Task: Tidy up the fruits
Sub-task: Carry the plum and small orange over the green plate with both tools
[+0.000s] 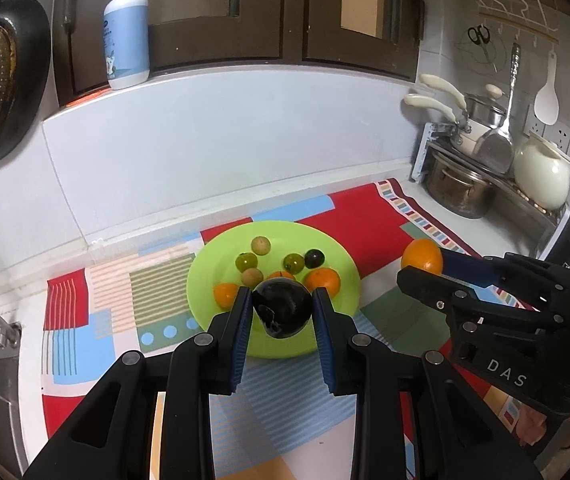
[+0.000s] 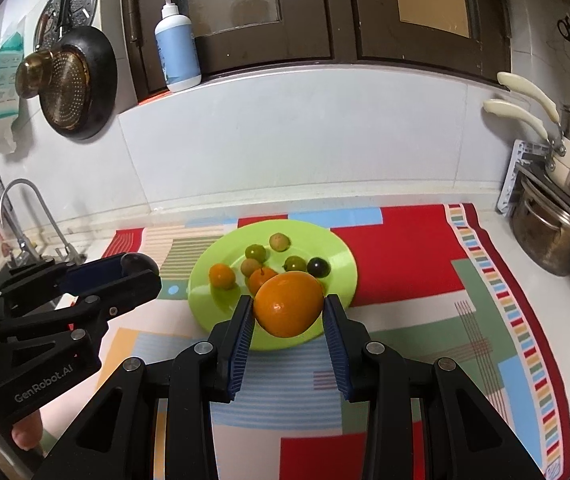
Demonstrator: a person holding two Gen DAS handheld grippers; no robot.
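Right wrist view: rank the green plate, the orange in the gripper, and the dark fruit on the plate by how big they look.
1. green plate
2. orange, clamped in the right gripper; close to the camera, so it looks oversized
3. dark round fruit on the plate, clearly smallest

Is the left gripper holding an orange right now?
No, the left gripper is clamped on a dark fruit; the orange sits in the right gripper.
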